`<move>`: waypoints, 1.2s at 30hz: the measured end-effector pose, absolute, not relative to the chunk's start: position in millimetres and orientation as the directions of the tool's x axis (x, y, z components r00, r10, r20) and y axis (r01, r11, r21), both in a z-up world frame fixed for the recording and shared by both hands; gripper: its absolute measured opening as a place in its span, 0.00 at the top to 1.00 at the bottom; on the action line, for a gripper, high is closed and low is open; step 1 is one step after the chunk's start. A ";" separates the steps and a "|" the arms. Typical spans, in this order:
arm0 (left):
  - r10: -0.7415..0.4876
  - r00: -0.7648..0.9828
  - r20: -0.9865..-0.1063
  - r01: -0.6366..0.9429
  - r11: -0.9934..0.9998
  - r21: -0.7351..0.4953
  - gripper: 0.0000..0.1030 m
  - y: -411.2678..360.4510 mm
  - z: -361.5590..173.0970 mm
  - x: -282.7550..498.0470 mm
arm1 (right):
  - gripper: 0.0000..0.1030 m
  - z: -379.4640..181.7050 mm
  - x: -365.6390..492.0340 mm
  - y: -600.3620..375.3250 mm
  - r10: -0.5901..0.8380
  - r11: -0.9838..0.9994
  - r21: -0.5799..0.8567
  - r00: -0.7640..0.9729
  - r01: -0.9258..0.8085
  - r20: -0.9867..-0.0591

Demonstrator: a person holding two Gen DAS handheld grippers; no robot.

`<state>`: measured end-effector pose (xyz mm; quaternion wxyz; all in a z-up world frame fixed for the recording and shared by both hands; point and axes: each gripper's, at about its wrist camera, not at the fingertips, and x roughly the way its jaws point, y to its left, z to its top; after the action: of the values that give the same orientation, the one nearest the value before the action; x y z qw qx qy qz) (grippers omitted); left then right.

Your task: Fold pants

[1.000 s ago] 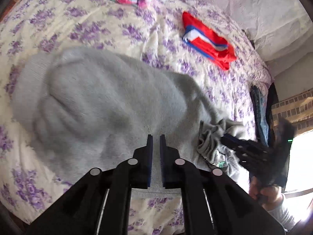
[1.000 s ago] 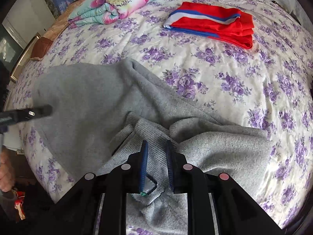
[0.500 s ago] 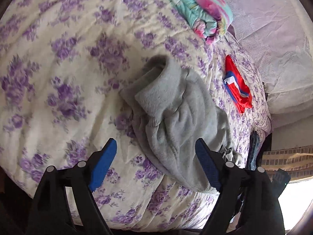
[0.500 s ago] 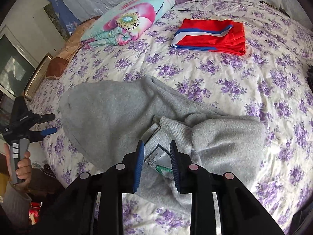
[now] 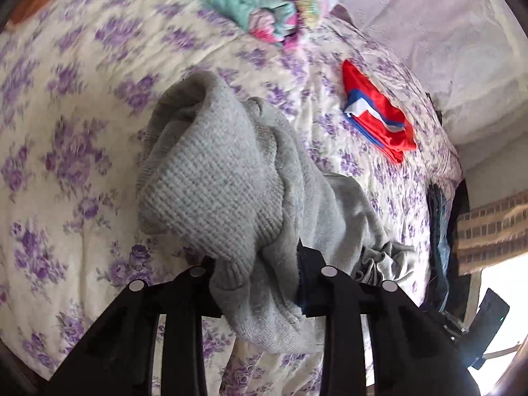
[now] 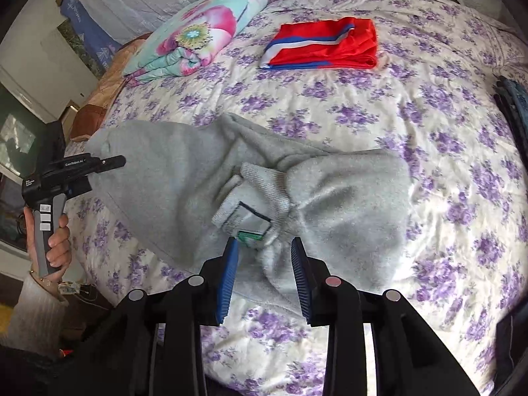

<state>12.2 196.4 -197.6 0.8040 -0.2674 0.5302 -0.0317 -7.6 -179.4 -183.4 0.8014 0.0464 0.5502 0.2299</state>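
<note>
Grey sweatpants lie crumpled on the flowered bedspread, waistband and white label facing my right gripper. That gripper is open, its blue pads on either side of the waistband bunch, just above it. In the left wrist view the ribbed cuff end of the pants lies between the jaws of my left gripper; the cloth hides both pads and the jaws stand apart. The left gripper also shows in the right wrist view at the pants' left edge.
A folded red garment with blue and white stripes lies further back on the bed. A rolled floral blanket lies at the back left. Dark clothes lie at the bed's right edge. The bed edge runs along the near side.
My right gripper has opened and let go of the waistband. My left gripper opened, pulled away, then moved back so the cuff end sits between its jaws.
</note>
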 end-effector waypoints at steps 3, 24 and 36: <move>-0.303 0.456 -0.837 -0.139 0.905 -0.403 0.73 170.8 -176.3 7.3 | 0.67 -191.8 0.9 -139.1 0.514 0.816 0.402 0.201 -0.416 -0.834; -0.343 0.485 -0.805 -0.087 0.897 -0.434 0.75 144.3 -163.6 -0.9 | 0.85 -248.2 108.4 -31.5 0.322 0.875 0.219 0.182 -0.432 -0.929; -0.383 0.439 -0.813 0.086 0.918 -0.386 0.76 89.6 -139.9 0.6 | 0.86 -225.7 129.4 -50.9 0.367 0.874 0.248 0.232 -0.417 -0.901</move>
<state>0.6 89.6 -139.9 0.8358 -0.1455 0.5106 -0.1402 129.4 -50.9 -225.7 0.7844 -0.0223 0.5673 0.2498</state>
